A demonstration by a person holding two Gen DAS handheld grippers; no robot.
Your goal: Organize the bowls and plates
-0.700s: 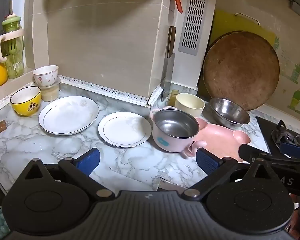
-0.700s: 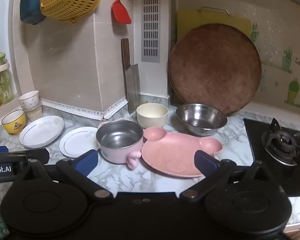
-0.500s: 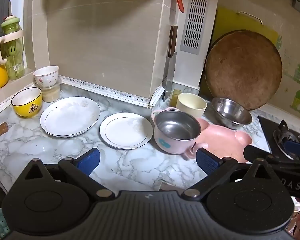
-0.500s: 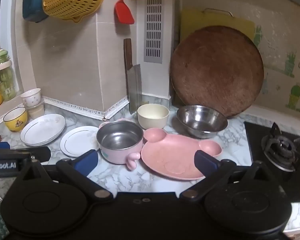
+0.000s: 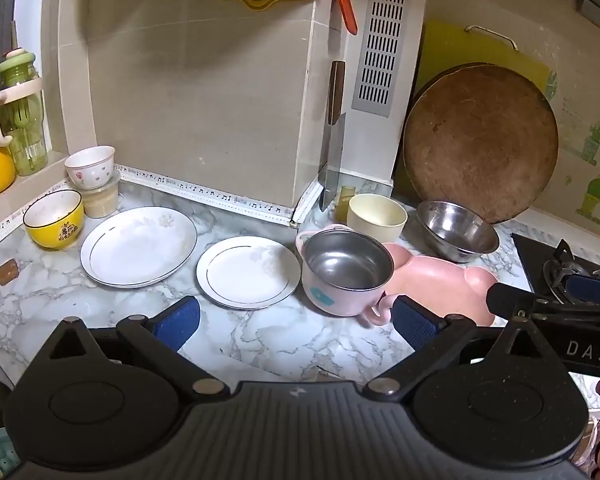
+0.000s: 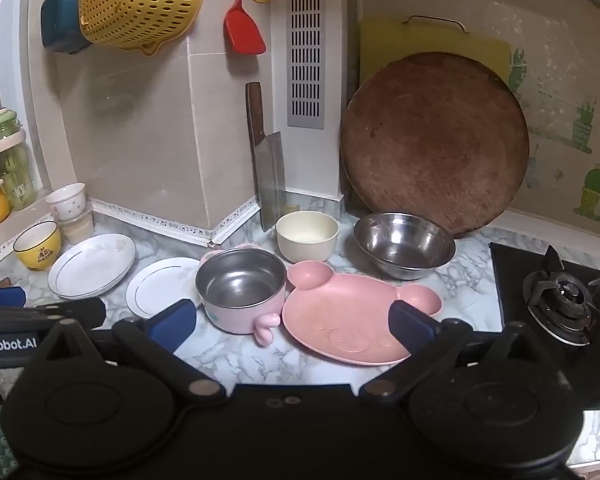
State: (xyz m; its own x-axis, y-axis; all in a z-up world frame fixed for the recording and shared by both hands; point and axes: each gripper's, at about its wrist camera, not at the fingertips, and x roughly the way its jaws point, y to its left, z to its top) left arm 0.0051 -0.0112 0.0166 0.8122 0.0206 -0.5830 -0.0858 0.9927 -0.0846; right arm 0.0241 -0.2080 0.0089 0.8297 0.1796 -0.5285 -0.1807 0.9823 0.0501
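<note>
- Left wrist view: the left gripper [image 5: 296, 320] hovers angled down over the marble counter [image 5: 260, 340], jaws wide, empty.
- The right gripper [image 6: 292, 322] likewise, spread, empty.
- Beyond: pink steel-lined bowl [image 6: 242, 290] touching the pink bear plate [image 6: 352, 320]; two white plates [image 5: 248, 270] further left.

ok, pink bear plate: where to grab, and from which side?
Take the pink bear plate by its near rim, coming in low from the front with the open right gripper. It lies flat; its left edge sits against the pink pot, the ears face the steel bowl.
</note>
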